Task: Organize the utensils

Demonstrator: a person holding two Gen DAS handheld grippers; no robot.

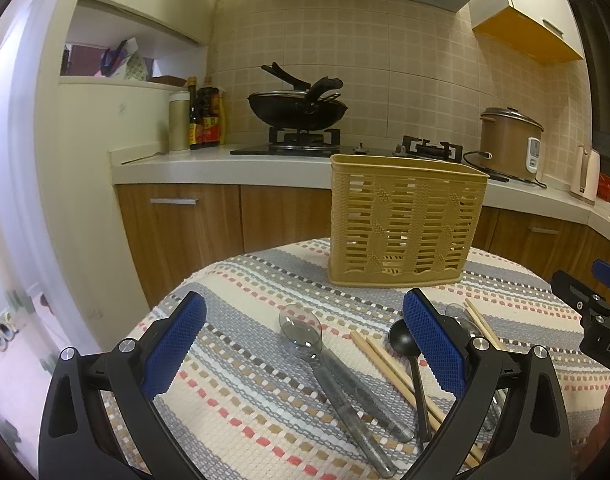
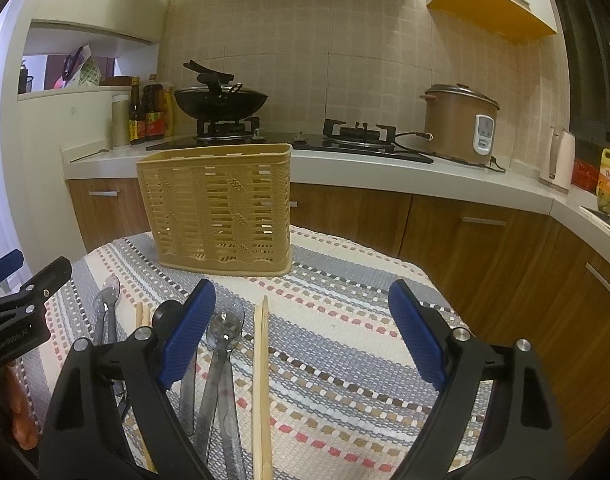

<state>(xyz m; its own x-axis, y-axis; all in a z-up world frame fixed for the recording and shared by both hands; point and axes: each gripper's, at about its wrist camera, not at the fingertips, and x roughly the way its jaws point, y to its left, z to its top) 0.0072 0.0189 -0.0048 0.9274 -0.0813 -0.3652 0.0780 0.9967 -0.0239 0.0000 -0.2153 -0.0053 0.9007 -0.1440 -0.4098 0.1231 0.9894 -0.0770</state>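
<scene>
A tan slotted utensil basket [image 1: 405, 220] stands upright at the far side of a table with a striped woven cloth [image 1: 245, 400]; it also shows in the right wrist view [image 2: 221, 212]. In front of it lie clear plastic spoons [image 1: 305, 336], a black spoon [image 1: 401, 338] and wooden chopsticks [image 1: 385, 364]. My left gripper [image 1: 305, 344] is open and empty above the clear spoons. My right gripper [image 2: 301, 340] is open and empty above a pair of chopsticks [image 2: 261, 380] and clear spoons [image 2: 225, 332].
Behind the table runs a kitchen counter [image 1: 225, 164] with a wok [image 1: 297, 110] on a gas stove, sauce bottles [image 1: 205, 120] and a brown rice cooker [image 2: 459, 124]. Wooden cabinets [image 2: 465, 240] stand below. The right gripper's body [image 1: 597, 312] shows at the right edge.
</scene>
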